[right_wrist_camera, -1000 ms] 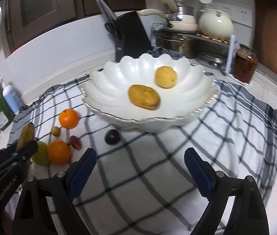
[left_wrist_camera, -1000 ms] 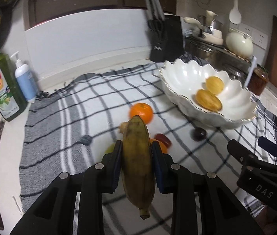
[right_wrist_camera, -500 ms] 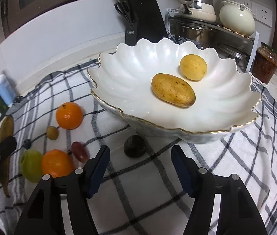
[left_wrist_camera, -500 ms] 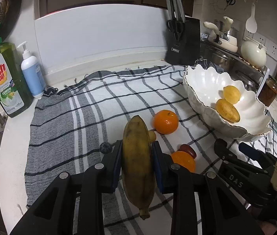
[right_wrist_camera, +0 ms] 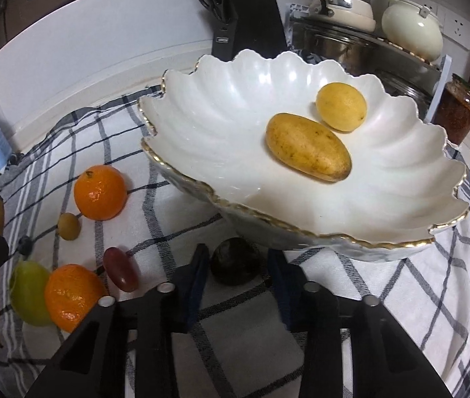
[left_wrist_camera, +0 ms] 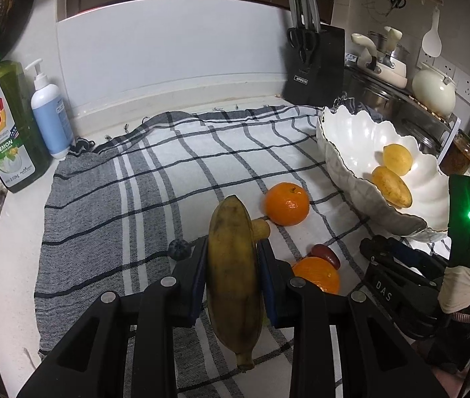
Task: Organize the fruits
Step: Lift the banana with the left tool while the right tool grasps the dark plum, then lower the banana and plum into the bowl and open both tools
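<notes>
Each black hand-held gripper (left_wrist_camera: 231, 275) has blue pads (right_wrist_camera: 195, 285) and silver screws (the right one (right_wrist_camera: 236, 275) lettered "DAS").

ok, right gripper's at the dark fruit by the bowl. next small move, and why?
Probably ease the right gripper back and up a little. It looks shut on the dark fruit, which sits tucked under the overhang of the bowl, so a straight lift might hit the rim.

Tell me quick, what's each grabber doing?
Left gripper: shut on the banana.
Right gripper: closed around the dark fruit beside the bowl.
</notes>
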